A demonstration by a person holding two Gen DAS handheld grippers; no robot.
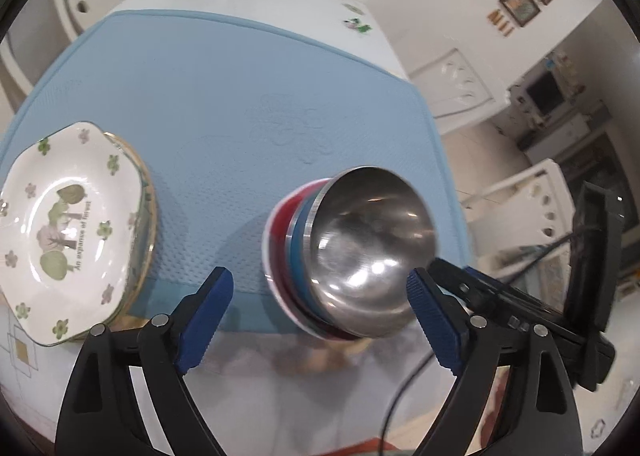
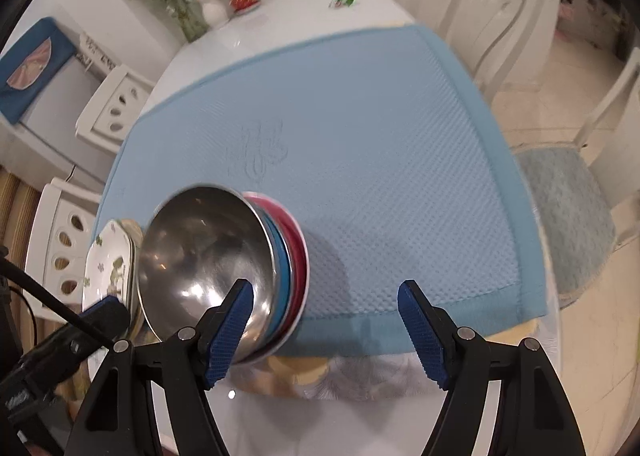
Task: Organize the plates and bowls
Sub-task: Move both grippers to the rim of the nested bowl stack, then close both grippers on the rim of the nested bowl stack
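Reading "An expanse of forest", floral plate [image 1: 68, 224]

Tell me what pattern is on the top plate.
White top plate with green and pink trees and flowers; clearest in left wrist view.

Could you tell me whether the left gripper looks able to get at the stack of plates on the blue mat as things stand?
Probably yes. The left gripper is open and holds nothing, and the plates lie uncovered just to its left on the blue mat. The stacked bowls sit on its other side, off that path.
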